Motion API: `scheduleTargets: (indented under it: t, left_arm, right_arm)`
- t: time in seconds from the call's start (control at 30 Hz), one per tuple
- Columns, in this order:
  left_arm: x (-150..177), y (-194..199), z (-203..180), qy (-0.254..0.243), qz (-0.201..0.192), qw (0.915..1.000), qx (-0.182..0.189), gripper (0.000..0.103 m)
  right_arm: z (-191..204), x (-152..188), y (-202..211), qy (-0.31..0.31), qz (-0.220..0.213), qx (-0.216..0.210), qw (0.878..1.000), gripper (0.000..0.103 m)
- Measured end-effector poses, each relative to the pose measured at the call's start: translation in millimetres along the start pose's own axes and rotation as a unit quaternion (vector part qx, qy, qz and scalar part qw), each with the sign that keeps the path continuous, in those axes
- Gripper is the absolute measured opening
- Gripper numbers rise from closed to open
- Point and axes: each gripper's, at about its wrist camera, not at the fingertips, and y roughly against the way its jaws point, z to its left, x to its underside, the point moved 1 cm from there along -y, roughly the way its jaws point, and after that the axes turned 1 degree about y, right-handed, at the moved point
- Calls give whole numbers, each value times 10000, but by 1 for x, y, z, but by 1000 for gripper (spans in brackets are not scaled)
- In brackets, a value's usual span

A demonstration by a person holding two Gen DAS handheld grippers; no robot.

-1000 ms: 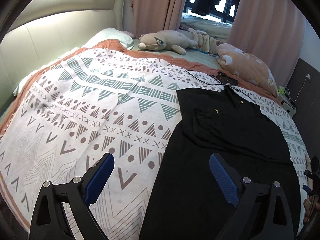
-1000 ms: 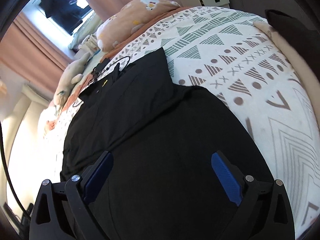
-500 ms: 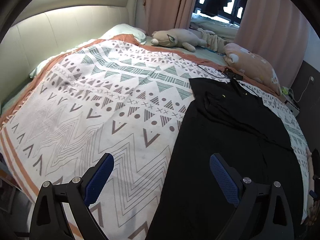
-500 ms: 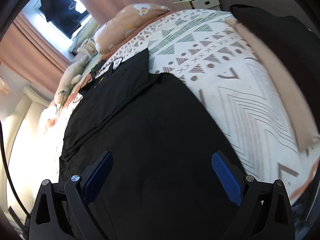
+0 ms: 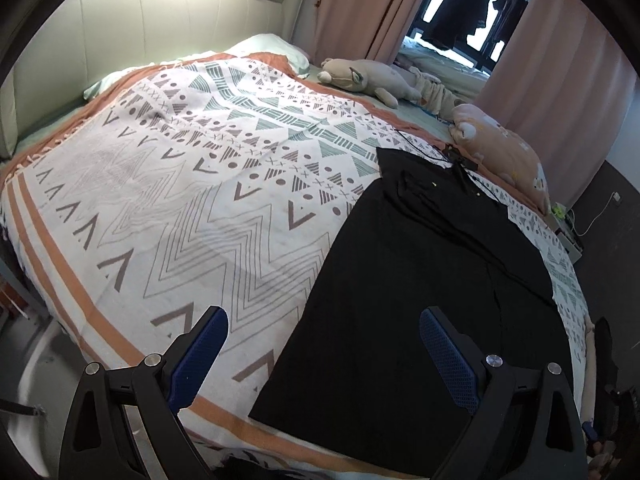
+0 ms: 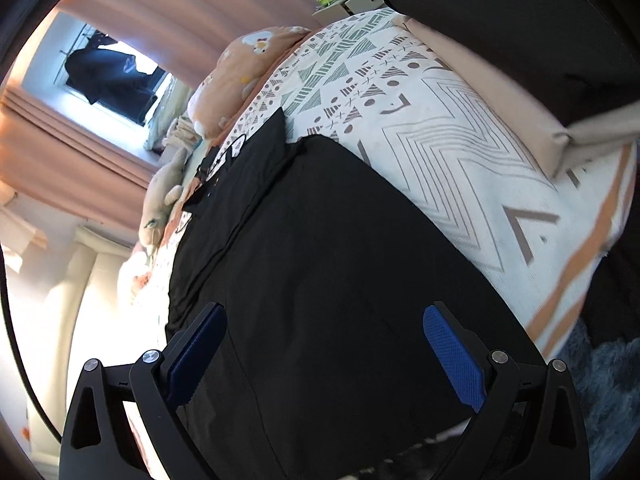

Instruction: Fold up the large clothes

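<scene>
We saw the left claw (image 5: 323,354) with both fingers spread wide, blue pads (image 5: 199,356) facing each other, nothing between them. The right claw (image 6: 325,354) stood just as wide, its blue pads (image 6: 454,356) bare and gripping nothing. Both pointed forward and downward, held level, each black frame filling the bottom of its own view.

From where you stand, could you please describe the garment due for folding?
Start at the bed's patterned blanket. On its window side, below the peach pillow, lies the black garment, spread flat. It is the only plain black piece on the triangle print.
</scene>
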Motion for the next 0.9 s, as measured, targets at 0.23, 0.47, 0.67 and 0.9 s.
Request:
scheduleTargets:
  t: [0.23,0.47,0.67,0.9]
  left_arm:
    - [27,20,10,178,48,9995,256,97]
    - [43,44,12,60,0,9971,762,97]
    - [47,52,22,-218,60,9968,766,97]
    - [51,24,53,61,439,9962,747,82]
  right_arm:
    - [-29,29,28,-93,37,-335,9994,100]
    - [-65,42,51,-165,-1,-397,9991,100]
    - [-83,41,60,22,-9,-353,9994,99]
    - [-106,38,53,-52,28,-408,9992,83]
